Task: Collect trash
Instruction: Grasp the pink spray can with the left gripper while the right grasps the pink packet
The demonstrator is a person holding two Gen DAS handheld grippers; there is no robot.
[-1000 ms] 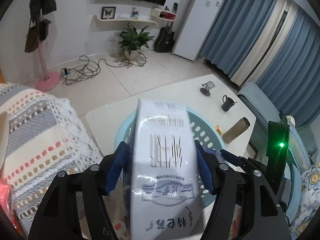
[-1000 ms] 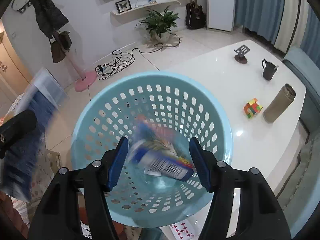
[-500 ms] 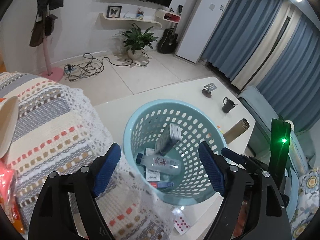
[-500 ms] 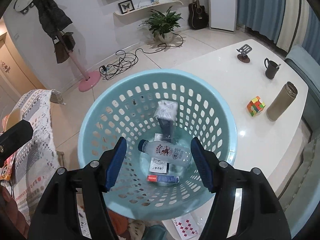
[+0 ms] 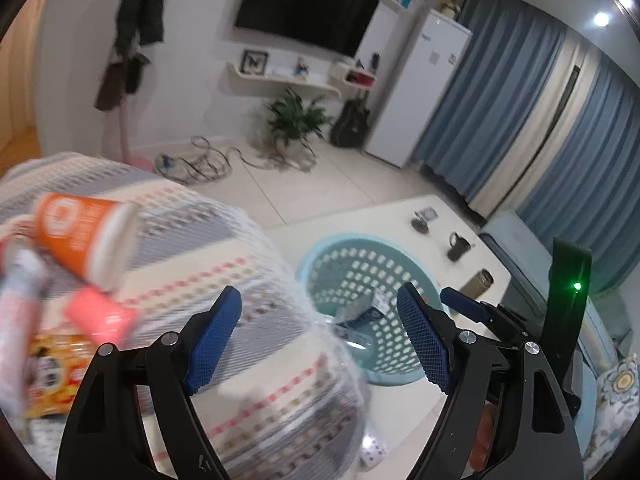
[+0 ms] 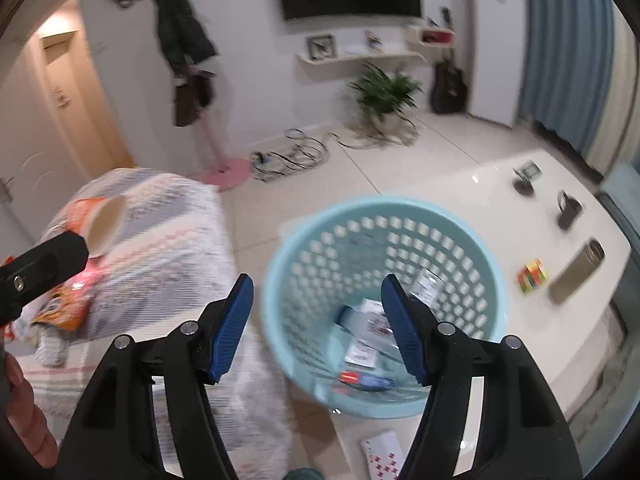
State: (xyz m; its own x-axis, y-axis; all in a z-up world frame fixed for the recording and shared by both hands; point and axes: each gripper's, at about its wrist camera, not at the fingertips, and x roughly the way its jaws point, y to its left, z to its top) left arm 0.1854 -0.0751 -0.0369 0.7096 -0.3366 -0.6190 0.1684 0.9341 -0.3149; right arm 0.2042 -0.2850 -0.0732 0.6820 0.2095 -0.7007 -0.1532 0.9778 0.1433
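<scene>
A light blue perforated basket [image 6: 472, 240] stands on the white table and holds a clear bottle and several boxes [image 6: 368, 328]; it also shows in the left wrist view [image 5: 320, 256]. My left gripper [image 5: 320, 336] is open and empty above the striped blanket [image 5: 256, 272]. My right gripper [image 6: 318, 324] is open and empty, over the basket's left rim. On the blanket lie an orange paper cup [image 5: 84, 236], a pink item [image 5: 100, 318] and an orange snack packet [image 5: 48, 372]. The cup also shows in the right wrist view [image 6: 100, 220].
On the white table [image 6: 480, 184] are a colour cube [image 6: 532, 276], a metal flask [image 6: 576, 272], a dark mug [image 6: 568, 210] and a phone stand [image 6: 524, 180]. A playing card [image 6: 380, 456] lies by the basket. The floor has cables and a plant behind.
The white box left my left gripper and dropped into the basket. Both grippers have swung left, away from the basket and toward the blanket with the orange cup.
</scene>
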